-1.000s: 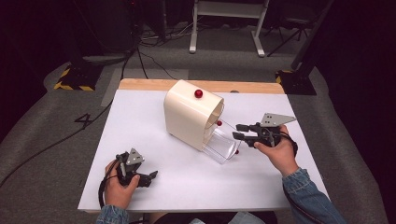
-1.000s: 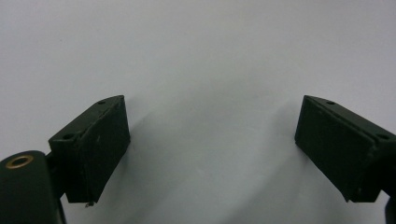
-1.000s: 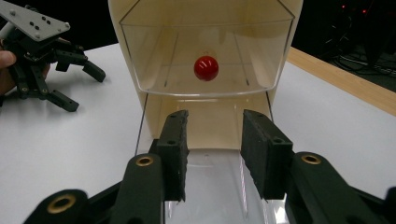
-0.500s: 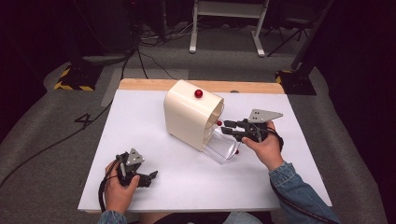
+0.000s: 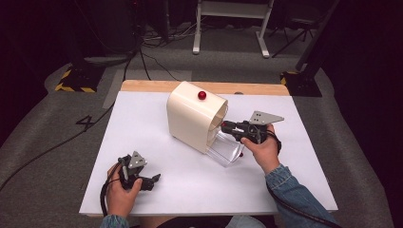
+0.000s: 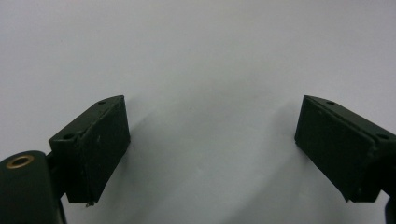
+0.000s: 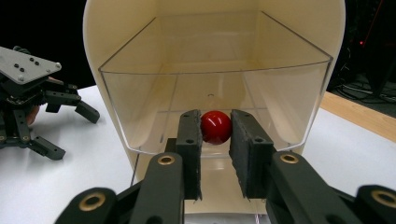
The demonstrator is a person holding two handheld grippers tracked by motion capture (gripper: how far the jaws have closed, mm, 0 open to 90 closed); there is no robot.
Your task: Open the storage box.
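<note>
Where the clear drawer protrudes, its red knob sits between the right gripper jaws.

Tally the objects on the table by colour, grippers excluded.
Cream: 1, the housing.
Clear: 1, the drawer.
Red: 2, the top knob and the drawer knob between the right gripper jaws.
Total: 4.

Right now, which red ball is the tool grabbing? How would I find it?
Find the big cream box in the middle of the white table. A clear drawer sticks out of its open end, and the right tool is closed around the red knob on the drawer's front. The other red ball sits on the box's top.
</note>
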